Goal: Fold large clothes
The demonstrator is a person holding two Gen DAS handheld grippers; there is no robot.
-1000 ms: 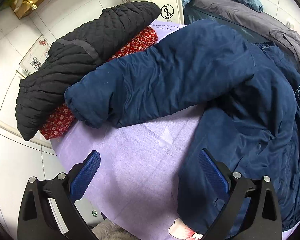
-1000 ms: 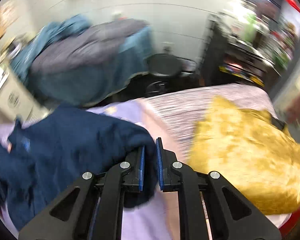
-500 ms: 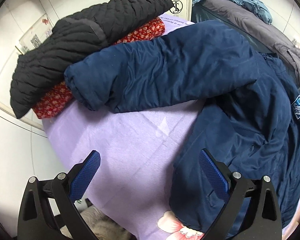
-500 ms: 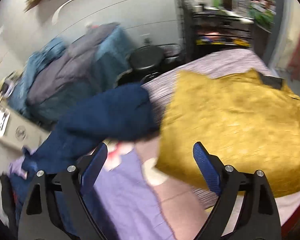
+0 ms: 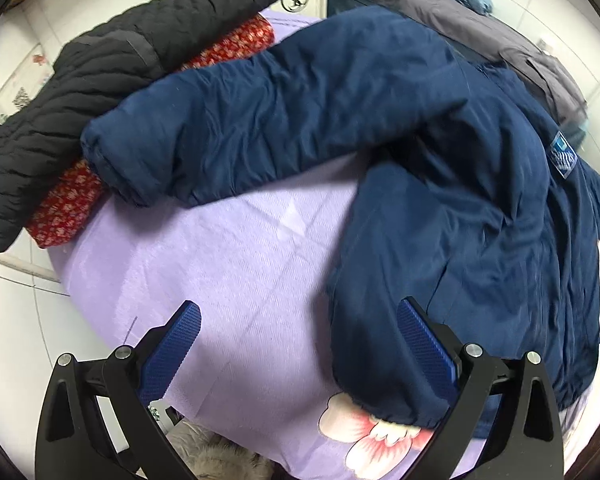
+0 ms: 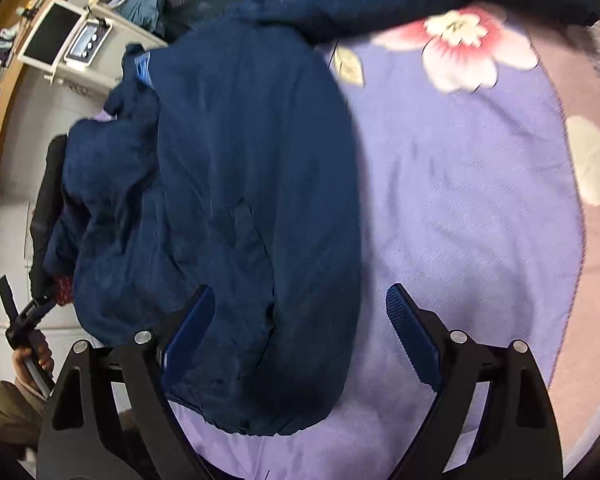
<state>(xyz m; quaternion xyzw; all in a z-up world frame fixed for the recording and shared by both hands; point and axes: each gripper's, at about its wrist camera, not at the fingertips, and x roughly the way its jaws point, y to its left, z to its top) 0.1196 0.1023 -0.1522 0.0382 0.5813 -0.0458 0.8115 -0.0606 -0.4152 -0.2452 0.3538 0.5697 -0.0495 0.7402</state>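
From your left wrist view, your left gripper [image 5: 298,346] hangs spread wide and empty over the lilac flowered bedsheet [image 5: 228,264]; the padded navy-blue jacket [image 5: 452,208] lies across the sheet's far and right side, one sleeve reaching a black quilted coat [image 5: 100,80] at the left edge. From your right wrist view, your right gripper [image 6: 300,324] is also spread and empty, above the jacket's hem.

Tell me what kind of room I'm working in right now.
Probably a bedroom or home workroom. The navy jacket lies on a lilac floral sheet like a bedspread, other coats are stacked beside it, such as a black quilted jacket, and a wooden shelf stands by the wall.
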